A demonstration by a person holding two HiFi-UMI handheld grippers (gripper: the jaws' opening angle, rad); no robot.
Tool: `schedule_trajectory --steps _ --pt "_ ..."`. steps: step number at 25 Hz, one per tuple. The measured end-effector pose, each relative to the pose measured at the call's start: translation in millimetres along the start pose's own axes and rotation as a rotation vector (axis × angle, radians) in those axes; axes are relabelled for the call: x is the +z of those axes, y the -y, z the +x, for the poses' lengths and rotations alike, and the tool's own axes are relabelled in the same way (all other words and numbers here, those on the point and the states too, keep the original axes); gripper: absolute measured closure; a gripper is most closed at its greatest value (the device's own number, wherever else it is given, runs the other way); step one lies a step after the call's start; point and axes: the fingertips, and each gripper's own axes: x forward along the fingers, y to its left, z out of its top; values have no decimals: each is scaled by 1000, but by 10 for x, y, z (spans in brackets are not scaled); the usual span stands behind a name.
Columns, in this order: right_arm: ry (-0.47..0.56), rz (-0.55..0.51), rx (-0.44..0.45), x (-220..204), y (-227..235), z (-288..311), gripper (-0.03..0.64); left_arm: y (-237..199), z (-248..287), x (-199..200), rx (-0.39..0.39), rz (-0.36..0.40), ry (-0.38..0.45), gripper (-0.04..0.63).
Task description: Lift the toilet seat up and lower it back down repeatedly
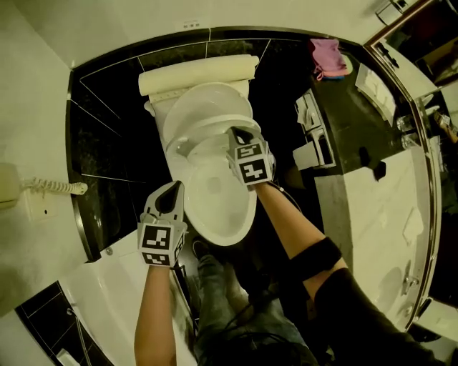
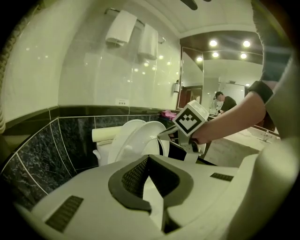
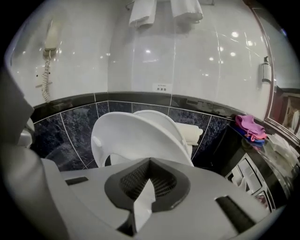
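Toilet seat (image 3: pixel 131 136) half raised, beside closed right hand-held gripper (image 1: pixel 240 134), left hand-held gripper (image 1: pixel 172 189) closed, apart

The raised white plastic toilet seat (image 3: pixel 136 136) has its lower part hidden behind the right claw (image 3: pixel 150 180). In the head view their contact is too small to tell. White hanging towels (image 3: pixel 143 11) are cut off by the top edge, and the small wall label (image 3: pixel 161 87) is unreadable.

White plastic toilet seat (image 3: pixel 136 136), oval ring, half-raised on its rear hinge, tilted between bowl (image 1: pixel 218 207) and upright lid (image 3: pixel 161 117)
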Motion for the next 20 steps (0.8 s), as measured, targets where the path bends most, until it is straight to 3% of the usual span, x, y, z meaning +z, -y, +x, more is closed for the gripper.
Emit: schedule_trajectory --steps 7,20 --pt "-17 -2 -30 213 150 297 601 -73 22 -27 -13 2 -20 593" --pt "-8 12 -16 159 158 123 600 -75 21 -24 12 -48 -11 593"
